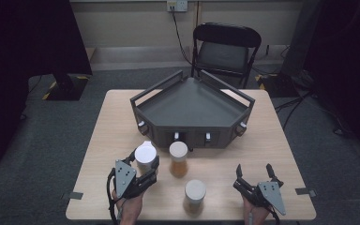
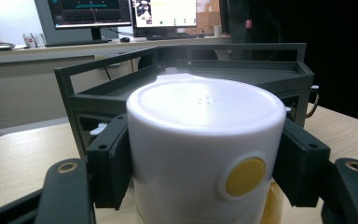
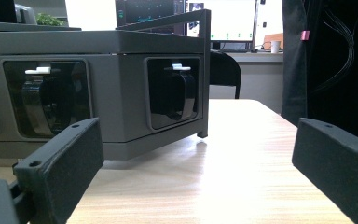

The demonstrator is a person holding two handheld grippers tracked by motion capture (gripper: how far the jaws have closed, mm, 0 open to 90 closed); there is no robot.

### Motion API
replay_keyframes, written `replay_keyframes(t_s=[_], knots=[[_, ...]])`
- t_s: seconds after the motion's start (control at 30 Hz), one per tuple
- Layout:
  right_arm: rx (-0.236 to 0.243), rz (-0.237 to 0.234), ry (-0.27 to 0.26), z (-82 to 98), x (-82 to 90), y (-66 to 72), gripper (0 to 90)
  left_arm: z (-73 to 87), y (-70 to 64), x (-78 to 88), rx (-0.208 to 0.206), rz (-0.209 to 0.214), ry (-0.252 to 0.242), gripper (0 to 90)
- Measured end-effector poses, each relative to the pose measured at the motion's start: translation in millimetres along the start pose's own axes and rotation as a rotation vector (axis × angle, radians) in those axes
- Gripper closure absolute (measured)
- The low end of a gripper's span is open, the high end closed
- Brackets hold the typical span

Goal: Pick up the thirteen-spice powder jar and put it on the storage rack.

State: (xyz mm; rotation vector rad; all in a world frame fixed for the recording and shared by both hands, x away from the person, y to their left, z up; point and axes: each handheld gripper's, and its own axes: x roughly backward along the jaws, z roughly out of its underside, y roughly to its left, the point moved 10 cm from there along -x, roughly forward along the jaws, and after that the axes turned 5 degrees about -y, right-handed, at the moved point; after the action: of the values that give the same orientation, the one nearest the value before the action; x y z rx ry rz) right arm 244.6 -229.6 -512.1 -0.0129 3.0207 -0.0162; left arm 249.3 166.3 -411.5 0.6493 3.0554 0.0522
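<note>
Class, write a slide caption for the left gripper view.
Left gripper clamps a white-lidded jar before the grey tray.

Grey angular tray-rack [image 1: 193, 101] mid-table with dark recesses along its front, amber-filled jar [image 1: 178, 159] with pale lid just before it, grey-capped jar [image 1: 195, 193] nearer the table's [image 1: 281, 154] front edge, black folding chair [image 1: 226, 49] beyond

Open tabletop [image 1: 281, 154] ahead of the right gripper [image 1: 256, 177], jaws spread, up to the grey tray's [image 1: 192, 105] front wall. Tight on the left: white-lidded jar [image 1: 146, 154] clamped in the left gripper [image 1: 143, 169], amber jar [image 1: 178, 158] just beside, grey-lidded jar [image 1: 195, 193] nearer the front edge.
</note>
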Motion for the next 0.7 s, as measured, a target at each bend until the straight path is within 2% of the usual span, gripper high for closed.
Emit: replay_keyframes(t_s=[0.33, 0.7], knots=[[0.000, 0.000, 0.000, 0.0, 0.0, 0.0, 0.9, -20.8, -1.2, -12.2, -0.023, 0.020, -0.019, 31.1], [-0.001, -0.001, 0.000, 0.0, 0.0, -0.1, 0.9, -40.7, 1.5, -29.7, -0.012, 0.053, -0.032, 31.1]])
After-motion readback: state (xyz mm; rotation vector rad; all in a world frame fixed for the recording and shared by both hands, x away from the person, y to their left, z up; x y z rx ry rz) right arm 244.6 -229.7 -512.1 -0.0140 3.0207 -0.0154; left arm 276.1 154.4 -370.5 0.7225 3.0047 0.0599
